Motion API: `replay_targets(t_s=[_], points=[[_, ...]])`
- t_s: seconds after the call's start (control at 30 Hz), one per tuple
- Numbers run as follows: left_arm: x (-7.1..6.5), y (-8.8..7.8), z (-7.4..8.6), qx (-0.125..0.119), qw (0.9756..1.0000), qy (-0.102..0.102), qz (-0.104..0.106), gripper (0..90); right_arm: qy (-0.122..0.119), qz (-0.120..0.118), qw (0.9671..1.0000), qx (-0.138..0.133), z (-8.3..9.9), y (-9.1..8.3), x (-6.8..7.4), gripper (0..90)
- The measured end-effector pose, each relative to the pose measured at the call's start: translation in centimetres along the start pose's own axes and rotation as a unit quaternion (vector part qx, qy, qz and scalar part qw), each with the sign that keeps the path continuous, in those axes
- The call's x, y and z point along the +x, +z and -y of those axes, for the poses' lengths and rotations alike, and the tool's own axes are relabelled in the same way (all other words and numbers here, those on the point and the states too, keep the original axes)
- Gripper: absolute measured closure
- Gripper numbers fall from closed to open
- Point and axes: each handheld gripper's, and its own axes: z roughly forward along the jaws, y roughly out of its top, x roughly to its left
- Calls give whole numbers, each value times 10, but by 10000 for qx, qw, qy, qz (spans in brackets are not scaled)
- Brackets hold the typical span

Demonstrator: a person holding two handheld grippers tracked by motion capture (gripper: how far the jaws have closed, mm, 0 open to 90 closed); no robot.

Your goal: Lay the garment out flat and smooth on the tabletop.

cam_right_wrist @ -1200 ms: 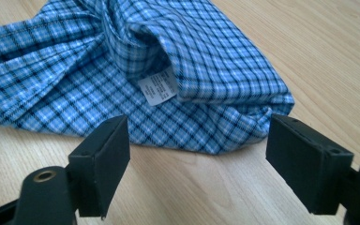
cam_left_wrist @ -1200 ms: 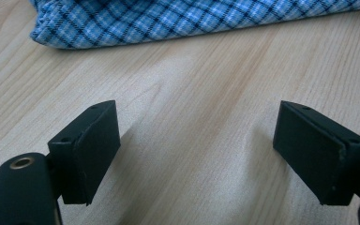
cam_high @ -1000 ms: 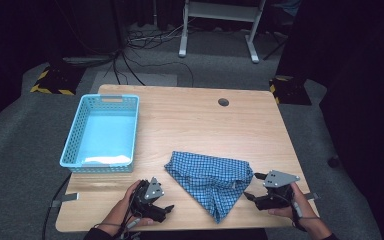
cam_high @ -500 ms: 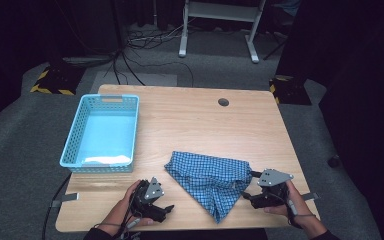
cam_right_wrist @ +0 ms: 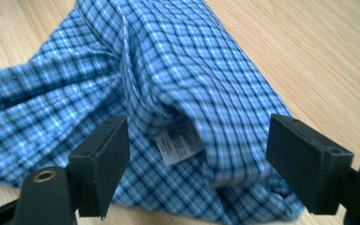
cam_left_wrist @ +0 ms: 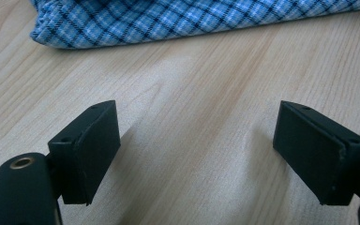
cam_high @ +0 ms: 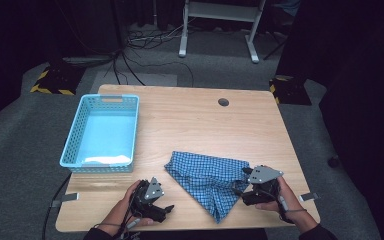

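On wooden table (cam_high: 190, 125), blue checked cloth (cam_high: 207, 177) — crumpled, white label showing, right gripper (cam_right_wrist: 194, 164) released astride its edge, left gripper (cam_left_wrist: 197, 154) released over bare wood, blue basket (cam_high: 70, 145) well apart.

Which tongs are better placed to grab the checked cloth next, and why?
Right: the right tongs are open over the blue checked cloth. The left tongs are open over bare table.

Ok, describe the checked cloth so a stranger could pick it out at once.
Start at the wooden table and look to its near edge, right of the light blue basket. There lies the crumpled cloth, next to the right gripper. It is the only fabric: blue checks with dark lines, a small white label showing.
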Motion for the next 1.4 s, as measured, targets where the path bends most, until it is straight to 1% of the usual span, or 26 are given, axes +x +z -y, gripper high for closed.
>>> replay_targets(t_s=[0.17, 0.5, 0.63, 0.7, 0.77, 0.87, 0.93, 0.97, 1.0, 1.03, 1.13, 1.2, 1.27, 1.4], points=[[0, 0, 0, 1, 10000, 1, 1, 148, -86, -24, 10000, 26, -4, 5, 3, 221], [0, 0, 0, -1, 10000, -5, -1, 149, -132, -50, 9999, 36, -11, 15, 3, 224], [0, 0, 0, 0, 10000, -4, -3, 149, -229, -26, 9996, 138, -13, 22, 3, 229], [0, 0, 0, 0, 10000, -4, -3, 149, -243, -31, 9994, 234, -13, 25, 3, 239], [0, 0, 0, 2, 10000, -5, -4, 149, -315, 9, 9991, 300, -14, 28, 3, 252], [0, 0, 0, 3, 10000, -4, -5, 148, -352, 34, 9988, 346, -15, 30, 3, 317], [0, 0, 0, 2, 10000, -4, -3, 149, -361, 78, 9986, 388, -15, 33, 3, 416], [0, 0, 0, 2, 10000, -6, -3, 149, -377, 78, 9984, 418, -15, 35, 3, 437], [0, 0, 0, 1, 10000, -4, -3, 149, -412, 75, 9981, 460, -15, 37, 3, 476], [0, 0, 0, 1, 10000, -4, -2, 149, -453, 74, 9977, 500, -14, 38, 4, 532], [0, 0, 0, 0, 10000, -4, 0, 149, -505, 43, 9971, 560, -14, 39, 5, 652], [0, 0, 0, -1, 10000, -7, 1, 149, -515, -13, 9972, 539, -14, 39, 4, 695], [0, 0, 0, 3, 10000, -9, 0, 149, -471, 8, 9975, 522, -14, 38, 2, 726], [0, 0, 0, 7, 10000, -1, 0, 149, -385, 15, 9983, 437, -16, 35, -1, 746]])
